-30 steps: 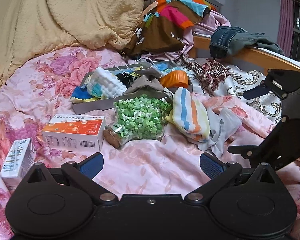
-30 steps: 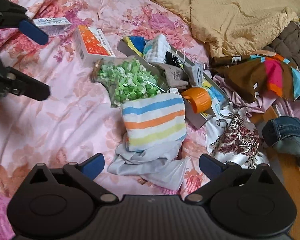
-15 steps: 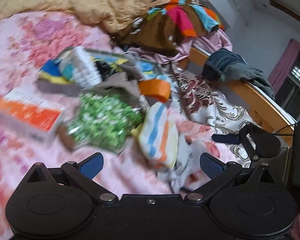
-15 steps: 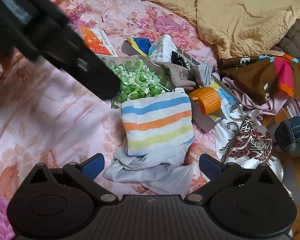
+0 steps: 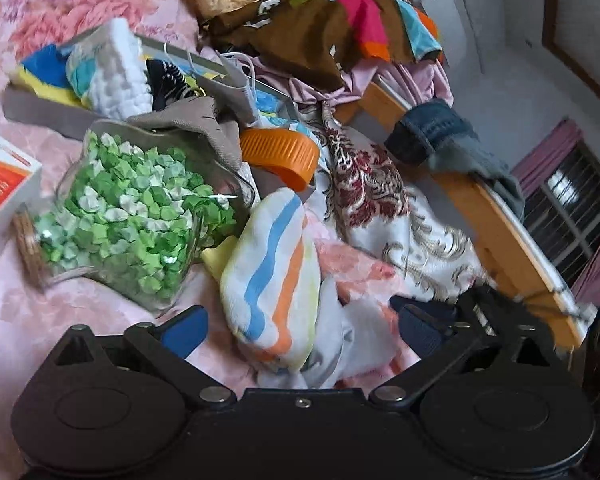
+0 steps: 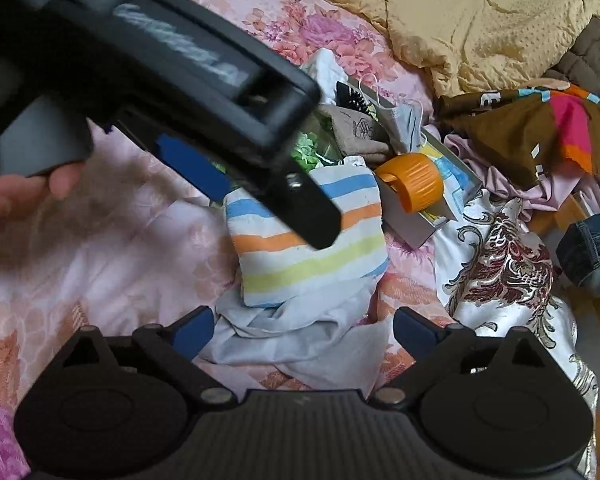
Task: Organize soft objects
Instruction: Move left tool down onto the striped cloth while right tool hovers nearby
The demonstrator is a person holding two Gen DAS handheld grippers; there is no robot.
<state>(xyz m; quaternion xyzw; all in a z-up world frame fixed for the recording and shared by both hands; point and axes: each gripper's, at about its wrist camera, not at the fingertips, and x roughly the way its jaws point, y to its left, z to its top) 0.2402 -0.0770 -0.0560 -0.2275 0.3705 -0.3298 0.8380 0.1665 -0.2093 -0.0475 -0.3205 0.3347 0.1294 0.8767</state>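
Observation:
A striped soft pouch lies on a crumpled pale grey cloth on the pink floral bedspread. My left gripper sits low over the pouch's near end. Its jaws are closing, with the pouch between them and the blue pads clear of it. In the right wrist view the left tool's black housing crosses above the pouch. My right gripper straddles the grey cloth just below the pouch. Its jaws are closing too, and the pads touch nothing.
A jar of green paper stars lies left of the pouch beside an orange carton. Behind are an orange lid, a grey tray of soft items, heaped clothes, jeans on the wooden bed rail. A hand holds the left tool.
My left gripper swung right and down towards the striped pouch and rolled; it now hangs over the pouch in the right wrist view. Both jaws have narrowed slightly. The right gripper barely shifted.

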